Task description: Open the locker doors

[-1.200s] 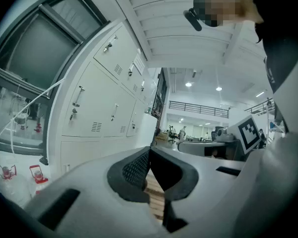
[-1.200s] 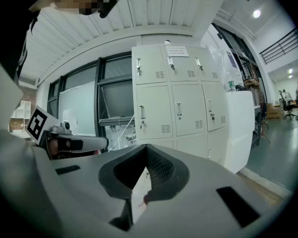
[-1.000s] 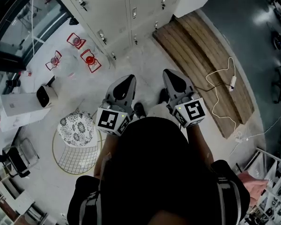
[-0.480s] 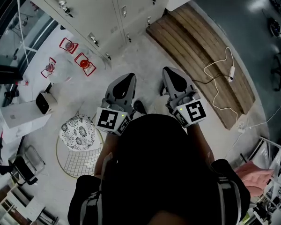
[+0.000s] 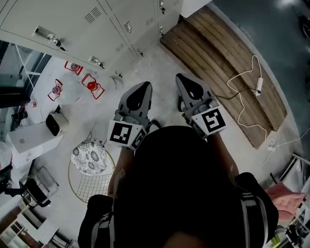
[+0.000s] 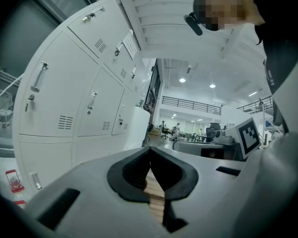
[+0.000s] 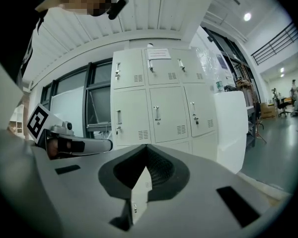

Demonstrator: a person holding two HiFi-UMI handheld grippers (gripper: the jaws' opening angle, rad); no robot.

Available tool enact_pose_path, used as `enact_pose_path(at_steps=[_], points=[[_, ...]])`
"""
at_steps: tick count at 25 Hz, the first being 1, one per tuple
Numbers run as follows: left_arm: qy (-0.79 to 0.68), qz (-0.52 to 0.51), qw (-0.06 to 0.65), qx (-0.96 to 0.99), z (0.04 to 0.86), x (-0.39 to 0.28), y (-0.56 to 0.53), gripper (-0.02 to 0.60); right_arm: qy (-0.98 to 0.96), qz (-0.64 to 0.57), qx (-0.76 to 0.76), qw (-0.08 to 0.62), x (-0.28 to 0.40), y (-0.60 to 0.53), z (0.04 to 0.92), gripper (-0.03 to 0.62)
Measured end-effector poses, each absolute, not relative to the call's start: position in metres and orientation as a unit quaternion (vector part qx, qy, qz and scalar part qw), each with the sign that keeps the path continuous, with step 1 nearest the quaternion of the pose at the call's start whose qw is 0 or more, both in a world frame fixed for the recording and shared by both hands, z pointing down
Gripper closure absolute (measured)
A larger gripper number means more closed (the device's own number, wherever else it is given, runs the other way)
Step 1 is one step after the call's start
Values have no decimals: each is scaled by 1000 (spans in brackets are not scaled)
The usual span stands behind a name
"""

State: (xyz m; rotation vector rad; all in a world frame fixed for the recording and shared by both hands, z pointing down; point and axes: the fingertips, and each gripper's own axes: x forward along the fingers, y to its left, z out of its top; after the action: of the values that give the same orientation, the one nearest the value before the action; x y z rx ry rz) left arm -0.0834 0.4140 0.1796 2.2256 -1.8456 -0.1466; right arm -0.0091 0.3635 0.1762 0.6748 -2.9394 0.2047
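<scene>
In the head view, the left gripper (image 5: 139, 90) and the right gripper (image 5: 187, 82) are held side by side in front of the person's dark torso. Both point toward the bank of white lockers (image 5: 88, 14), which stands ahead of them and somewhat to the left, well apart from both tips. Just beyond the right gripper's tip lies a slatted wooden platform (image 5: 225, 66), with a white cable (image 5: 242, 103) trailing over it to that gripper's right. Ahead and to the left of the left gripper are small red stands (image 5: 93, 84). A patterned round cushion (image 5: 91, 156) sits on a wire frame to its left, near the marker cube.

In the left gripper view, the left gripper (image 6: 150, 152) has its jaws together at the tips, with nothing between them. The lockers (image 6: 74, 98) rise ahead on its left, every door shut with its handle showing. The right gripper's marker cube (image 6: 249, 136) shows off to the right.

In the right gripper view, the right gripper (image 7: 145, 151) has its jaws pressed together and holds nothing. The lockers (image 7: 159, 98) stand straight ahead beyond the tips, apart from them, all visible doors shut. A paper sheet (image 7: 160, 53) is on an upper door. The left gripper (image 7: 72, 144) shows level at its left.
</scene>
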Motion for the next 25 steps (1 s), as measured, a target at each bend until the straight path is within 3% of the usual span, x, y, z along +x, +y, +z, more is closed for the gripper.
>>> enact_pose_path(at_steps=[16, 25], points=[[-641, -22, 143, 754, 181, -13, 221, 563, -977, 99, 170, 82, 41, 188, 194, 591], [-657, -6, 155, 738, 192, 5, 168, 563, -977, 122, 147, 92, 55, 132, 214, 590]])
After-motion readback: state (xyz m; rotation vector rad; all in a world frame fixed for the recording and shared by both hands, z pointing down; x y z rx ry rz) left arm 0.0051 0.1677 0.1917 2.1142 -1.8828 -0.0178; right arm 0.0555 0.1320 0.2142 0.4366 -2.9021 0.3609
